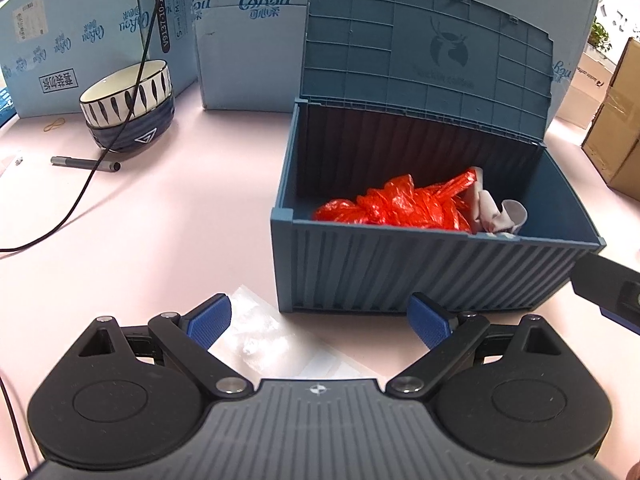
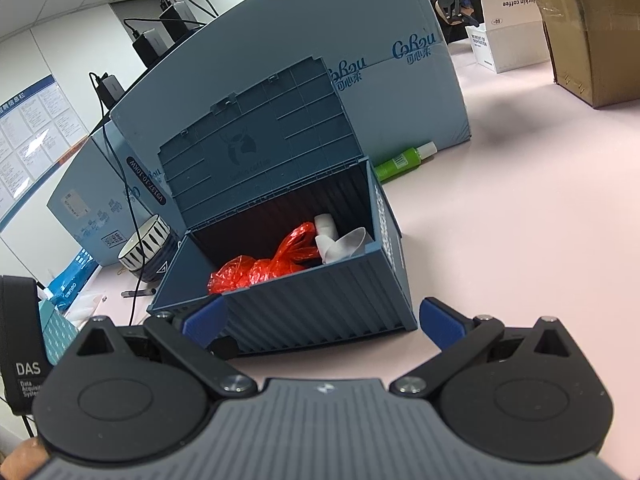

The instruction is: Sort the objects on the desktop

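the blue box point(image 1: 420, 272) sits right of centre in the left view, lid up, red bag point(image 1: 396, 204) inside. a clear wrapper point(image 1: 260, 328) lies at lower centre, between the spread-wide, empty left gripper point(image 1: 318, 322) fingers, nearer than the right gripper point(image 2: 322, 322), also released.

A: Left tool point(image 1: 318, 320), build?

B: Grey ribbed plastic housing with a small white cross-shaped emblem; two round black discs at the sides; black link arms on silver pivot screws; two blue fingers point(image 1: 210, 320) with textured pads.

A: Right tool point(image 2: 322, 322)?

B: Same pattern: grey ribbed housing, black discs, silver screws, blue fingers point(image 2: 442, 322). A black casing beside it reads "DAS".
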A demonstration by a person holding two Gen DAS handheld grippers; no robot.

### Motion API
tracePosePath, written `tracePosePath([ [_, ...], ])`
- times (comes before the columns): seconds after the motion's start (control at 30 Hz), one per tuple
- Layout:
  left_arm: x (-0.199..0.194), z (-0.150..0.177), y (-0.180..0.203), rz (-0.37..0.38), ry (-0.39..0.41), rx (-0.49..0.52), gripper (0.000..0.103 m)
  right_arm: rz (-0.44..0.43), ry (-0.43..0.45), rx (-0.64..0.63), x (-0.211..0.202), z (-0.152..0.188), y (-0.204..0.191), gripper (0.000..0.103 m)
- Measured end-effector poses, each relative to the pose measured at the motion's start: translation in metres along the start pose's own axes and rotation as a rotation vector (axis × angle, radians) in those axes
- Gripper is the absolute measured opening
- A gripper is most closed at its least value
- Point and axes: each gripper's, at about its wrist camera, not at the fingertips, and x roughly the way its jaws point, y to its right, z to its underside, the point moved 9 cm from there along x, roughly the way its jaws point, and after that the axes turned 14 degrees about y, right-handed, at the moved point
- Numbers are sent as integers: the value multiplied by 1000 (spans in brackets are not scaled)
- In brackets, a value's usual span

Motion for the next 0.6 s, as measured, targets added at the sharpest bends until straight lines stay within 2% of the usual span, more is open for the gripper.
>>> tracePosePath([
  [0.33,4,-9,3,-23,22,32,95,13,24,0,-1,-7,5,103],
  [0.6,9,-12,1,-27,19,20,95,17,32,0,-3,-8,4,103],
])
